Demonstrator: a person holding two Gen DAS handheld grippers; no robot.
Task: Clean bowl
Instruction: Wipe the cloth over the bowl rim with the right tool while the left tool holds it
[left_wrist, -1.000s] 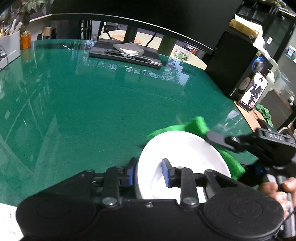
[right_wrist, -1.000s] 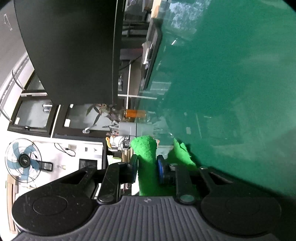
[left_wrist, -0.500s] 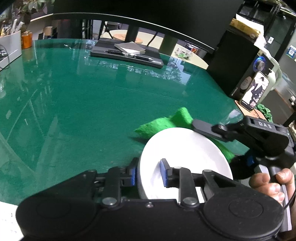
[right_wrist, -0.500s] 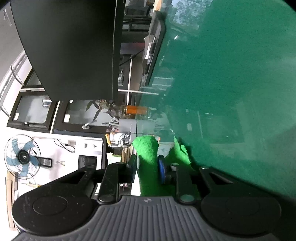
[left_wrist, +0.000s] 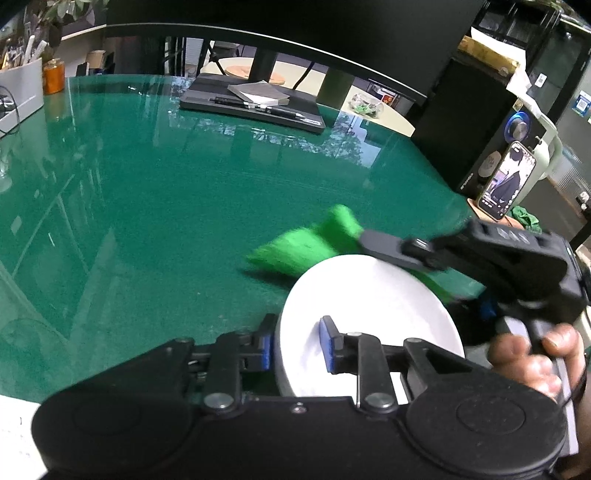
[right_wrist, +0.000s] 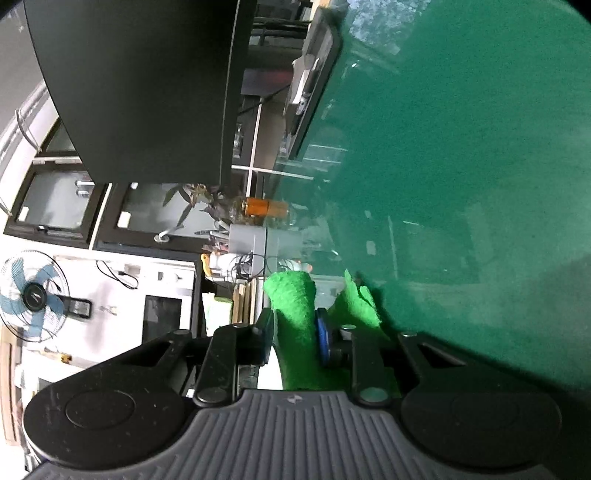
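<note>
A white bowl (left_wrist: 373, 302) is held tilted above the green table, its rim clamped in my left gripper (left_wrist: 297, 343), one finger inside and one outside. My right gripper (right_wrist: 293, 328) is shut on a bright green cloth (right_wrist: 295, 317). In the left wrist view the right gripper's fingers (left_wrist: 391, 246) reach in from the right over the bowl's far rim, and the green cloth (left_wrist: 310, 243) hangs past that rim, blurred by motion. A sliver of the white bowl (right_wrist: 269, 373) shows under the cloth in the right wrist view.
A glass-topped green table (left_wrist: 155, 192) lies below. A black tray with a notebook and pens (left_wrist: 255, 101) sits at the back under a large monitor. A black speaker (left_wrist: 476, 133) and a phone on a stand (left_wrist: 506, 181) are at the right edge. An orange jar (left_wrist: 51, 75) stands far left.
The right gripper has swept the green cloth to the left along the bowl's far rim. The left gripper and bowl have stayed nearly still.
</note>
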